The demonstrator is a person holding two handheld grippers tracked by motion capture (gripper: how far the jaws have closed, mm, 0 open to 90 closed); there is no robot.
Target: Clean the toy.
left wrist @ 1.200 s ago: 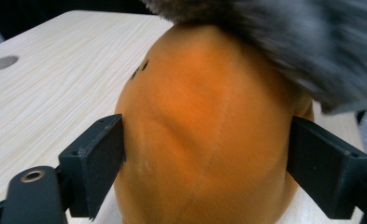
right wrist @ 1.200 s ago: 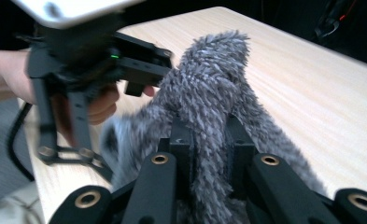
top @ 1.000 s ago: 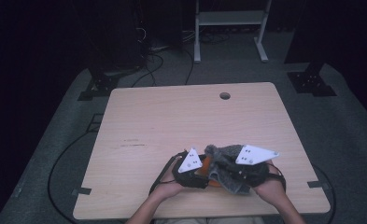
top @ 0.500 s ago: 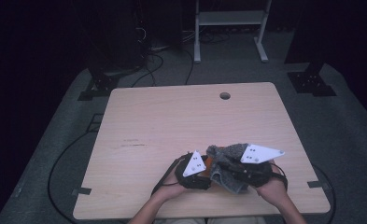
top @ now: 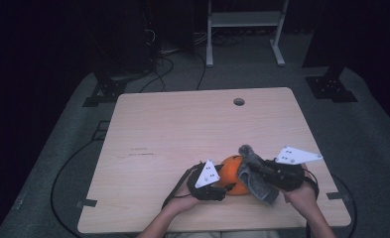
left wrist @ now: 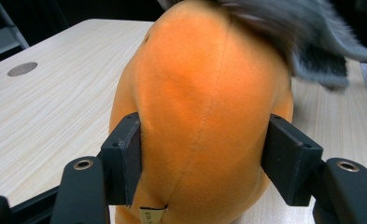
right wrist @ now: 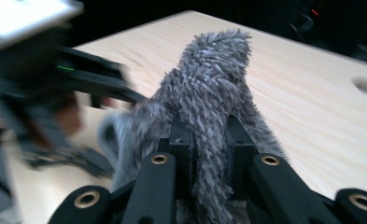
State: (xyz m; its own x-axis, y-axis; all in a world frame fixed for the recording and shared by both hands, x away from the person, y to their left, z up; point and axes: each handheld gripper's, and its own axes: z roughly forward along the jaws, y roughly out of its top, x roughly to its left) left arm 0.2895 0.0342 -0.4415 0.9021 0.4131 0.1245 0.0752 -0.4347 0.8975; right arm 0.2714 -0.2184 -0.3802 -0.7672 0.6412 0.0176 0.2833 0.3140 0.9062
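Observation:
An orange plush toy (top: 230, 174) (left wrist: 204, 107) rests near the table's front edge. My left gripper (top: 225, 181) (left wrist: 204, 163) grips it from the left; its jaws have just been closing, and the pads dent the plush on both sides. A grey fuzzy cover (top: 252, 171) (right wrist: 214, 93) hangs off the toy's right side, its edge draped over the toy's top (left wrist: 307, 37). My right gripper (top: 256, 171) (right wrist: 208, 140) is shut on a fold of this cover. In the right gripper view the left gripper (right wrist: 55, 74) is a blur at the left.
The light wooden table (top: 182, 129) has a round cable hole (top: 239, 101) near its far edge. Cables (top: 63, 168) trail over the grey floor at the left. A white rack's legs (top: 242, 29) stand behind the table in the dark.
My right gripper has drawn the grey cover to the right, baring much more of the orange toy. The left hand has stayed where it was.

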